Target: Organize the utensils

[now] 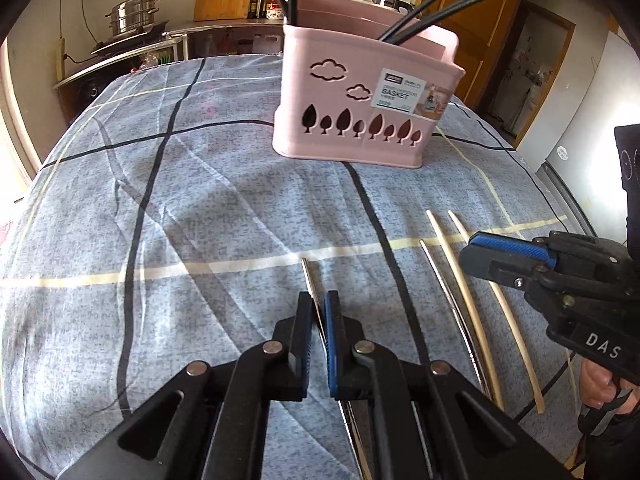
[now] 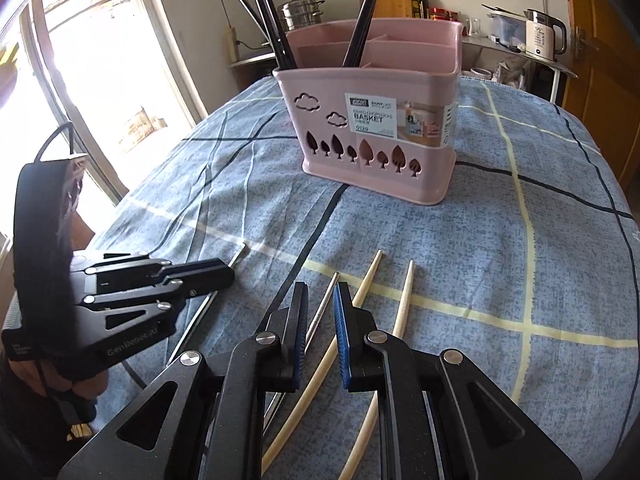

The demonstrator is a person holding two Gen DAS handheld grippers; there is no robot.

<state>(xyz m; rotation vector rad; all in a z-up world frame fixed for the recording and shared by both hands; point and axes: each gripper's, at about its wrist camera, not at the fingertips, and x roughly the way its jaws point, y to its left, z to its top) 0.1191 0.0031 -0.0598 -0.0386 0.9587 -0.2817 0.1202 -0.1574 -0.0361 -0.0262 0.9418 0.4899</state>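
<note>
Left gripper (image 1: 318,304) jaws clamp metal chopstick (image 1: 309,280); right gripper (image 2: 320,300) jaws narrow, empty — pink basket (image 2: 376,120) holds black chopsticks (image 2: 362,20).

**Bright daylight, heavy fisheye bend**

Daylight pours through the overexposed window (image 2: 80,92) left of the pink basket (image 2: 380,136), which casts a soft shadow toward the camera. Both views stay sharp centrally; edges curve and darken into black corners.

A: from my feed, the pink basket (image 2: 372,136) stands upright, black chopsticks (image 2: 362,20) leaning inside.

B: yep, I see two wooden chopsticks (image 2: 402,312) and two metal chopsticks (image 1: 448,292) lying flat, nearly parallel.
</note>
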